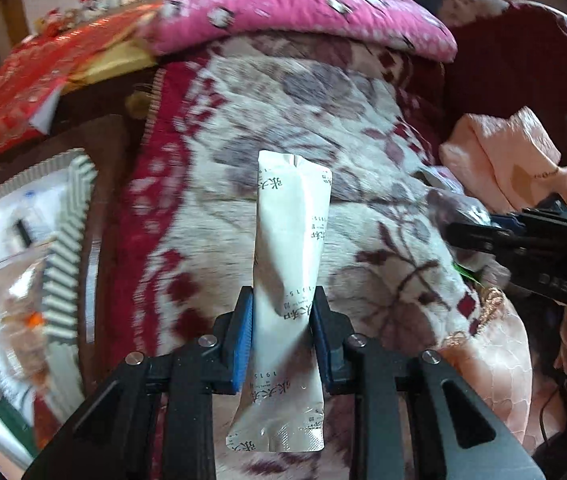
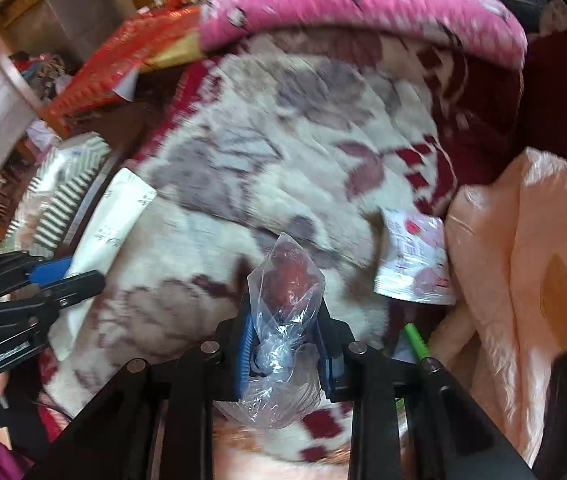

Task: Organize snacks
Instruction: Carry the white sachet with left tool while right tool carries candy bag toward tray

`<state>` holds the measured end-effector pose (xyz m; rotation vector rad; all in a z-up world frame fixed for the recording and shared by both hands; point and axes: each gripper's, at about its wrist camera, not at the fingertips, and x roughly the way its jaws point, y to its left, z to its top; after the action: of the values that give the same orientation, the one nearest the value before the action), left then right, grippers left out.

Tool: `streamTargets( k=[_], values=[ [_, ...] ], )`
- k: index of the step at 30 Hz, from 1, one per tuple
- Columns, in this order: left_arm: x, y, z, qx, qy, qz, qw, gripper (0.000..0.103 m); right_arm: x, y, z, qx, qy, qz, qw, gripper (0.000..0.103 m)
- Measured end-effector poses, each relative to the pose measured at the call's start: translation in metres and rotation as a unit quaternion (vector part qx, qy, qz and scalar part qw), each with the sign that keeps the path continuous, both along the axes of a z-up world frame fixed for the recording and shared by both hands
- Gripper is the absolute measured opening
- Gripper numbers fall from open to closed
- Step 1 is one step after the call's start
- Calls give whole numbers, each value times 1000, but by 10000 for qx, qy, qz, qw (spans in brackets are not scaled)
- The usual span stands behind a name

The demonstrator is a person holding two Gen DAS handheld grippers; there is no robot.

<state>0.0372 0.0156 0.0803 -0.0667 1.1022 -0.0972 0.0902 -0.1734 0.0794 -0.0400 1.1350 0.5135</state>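
Note:
My left gripper (image 1: pixel 282 300) is shut on a long white snack packet (image 1: pixel 291 248) with dark printed characters, held upright above a floral blanket (image 1: pixel 323 120). It also shows in the right wrist view (image 2: pixel 111 220), at the left beside the left gripper (image 2: pixel 63 276). My right gripper (image 2: pixel 283 312) is shut on a clear plastic bag with dark red snacks (image 2: pixel 287 280). A white and red snack packet (image 2: pixel 415 260) lies on the blanket to the right. The right gripper (image 1: pixel 467 236) shows at the right edge of the left wrist view.
A white tray with a green-striped rim (image 1: pixel 67 248) holding several snack packets sits at the left, also in the right wrist view (image 2: pixel 63 184). A pink quilt (image 1: pixel 283 4) lies behind, a red patterned box (image 1: pixel 31 80) at far left, peach fabric (image 2: pixel 523 260) at the right.

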Motion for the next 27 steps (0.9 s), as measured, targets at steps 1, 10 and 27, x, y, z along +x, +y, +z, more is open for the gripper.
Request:
streamTargets(
  k=[1,10,27],
  values=[
    [-4,6,3,-10,-18,91,10000,26,-3,5,6,74,-33,45,10000,28],
    [-34,59,21,228,-187,749,9968,26,-21,78,22,268,-87,668,9974,28],
    [-65,153,39,239,-355,1754,9836,26,-33,203,41,238,-166,1687,9852,28]
  ],
)
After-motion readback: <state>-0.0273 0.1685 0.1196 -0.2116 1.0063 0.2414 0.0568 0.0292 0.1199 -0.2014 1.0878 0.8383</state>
